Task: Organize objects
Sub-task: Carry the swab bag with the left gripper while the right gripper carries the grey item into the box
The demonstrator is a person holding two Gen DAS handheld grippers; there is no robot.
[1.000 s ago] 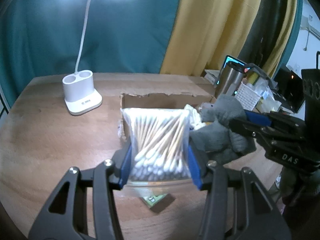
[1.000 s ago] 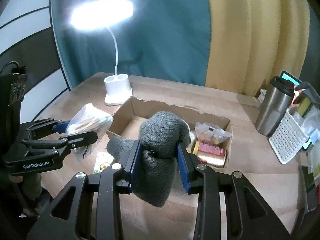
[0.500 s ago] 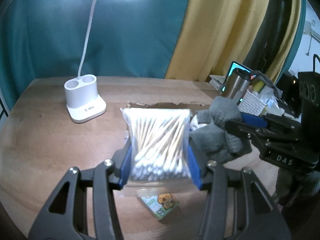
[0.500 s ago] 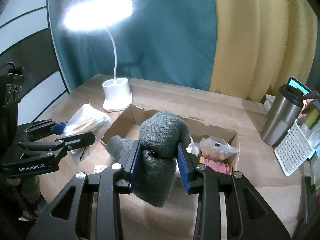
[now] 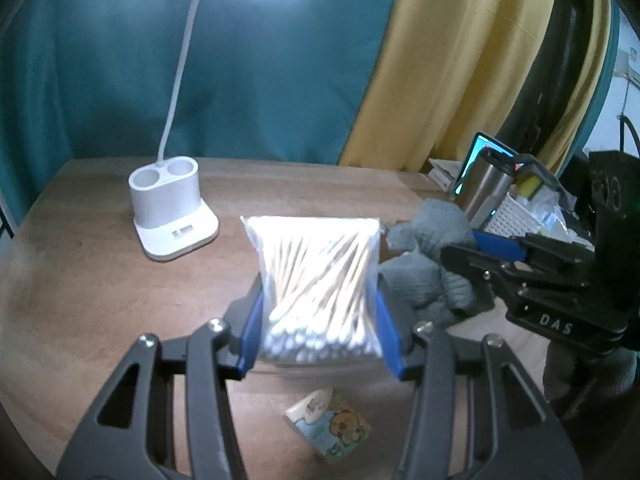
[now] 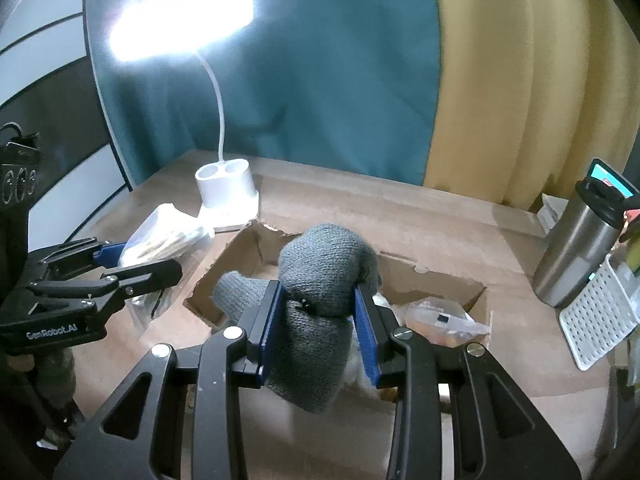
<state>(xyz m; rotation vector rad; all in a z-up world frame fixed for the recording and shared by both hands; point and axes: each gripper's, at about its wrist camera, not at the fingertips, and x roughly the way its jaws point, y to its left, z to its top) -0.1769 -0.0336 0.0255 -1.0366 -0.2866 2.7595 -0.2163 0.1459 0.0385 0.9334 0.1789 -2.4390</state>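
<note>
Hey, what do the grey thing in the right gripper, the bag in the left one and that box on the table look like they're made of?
Grey item: soft knitted fabric, probably wool or acrylic; ribbed stitches show, matte.
Bag: thin clear plastic film, glossy, holding cotton swabs whose pale tan sticks look like wood or bamboo.
Box: brown cardboard, matte, with ragged torn edges.

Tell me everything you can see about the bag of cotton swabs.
The bag of cotton swabs is clear plastic, packed with wooden-looking sticks with white tips, mostly bunched at its lower end. The left tongs are closed on its sides with blue pads, holding it upright above the wooden table. The right wrist view shows it beside the cardboard box, not inside.
</note>
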